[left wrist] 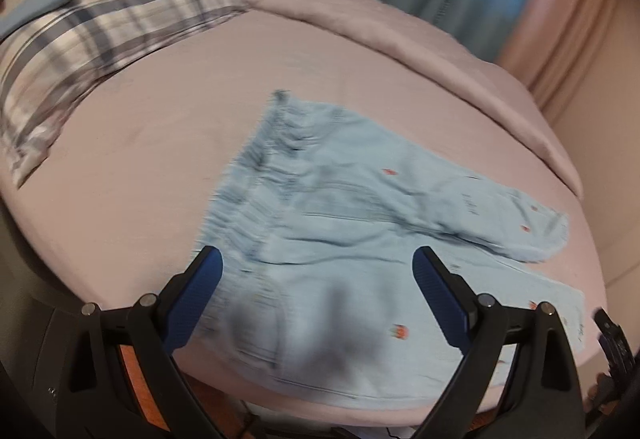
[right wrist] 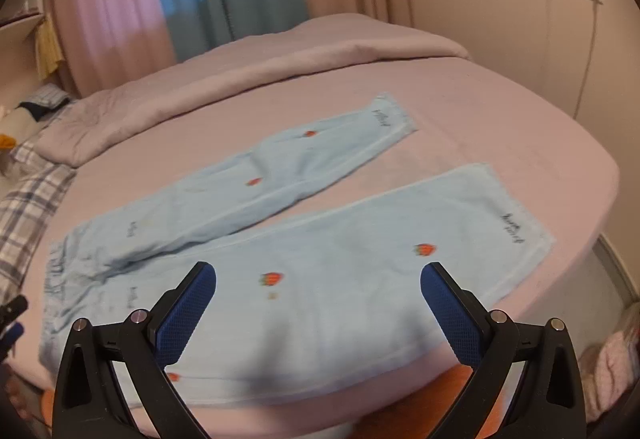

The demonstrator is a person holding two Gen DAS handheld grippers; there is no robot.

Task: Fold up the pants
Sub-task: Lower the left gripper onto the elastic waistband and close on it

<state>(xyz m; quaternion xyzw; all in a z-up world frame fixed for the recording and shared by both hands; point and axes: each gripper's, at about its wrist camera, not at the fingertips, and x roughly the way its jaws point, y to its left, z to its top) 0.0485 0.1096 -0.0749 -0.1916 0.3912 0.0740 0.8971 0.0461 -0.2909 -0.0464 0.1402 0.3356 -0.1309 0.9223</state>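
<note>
Pants (right wrist: 280,259) are laid flat on the bed (right wrist: 520,143), legs spread in a V, no fold made yet. Left hand-held gripper (left wrist: 316,279): jaws wide apart, nothing held, waistband (left wrist: 256,167) just ahead of it. Right hand-held gripper (right wrist: 318,299): also spread wide and empty, near leg directly ahead and under it, far leg (right wrist: 280,167) beyond, cuffs ahead to the right.

Risks, as judged:
- The bed sheet could be pinched along with the thin fabric if the bite is taken too deep.
- Only one layer could be caught, so the fold would drag skewed.
- The near leg lies close to the bed edge; a pull toward the grippers could slide it off.
</note>
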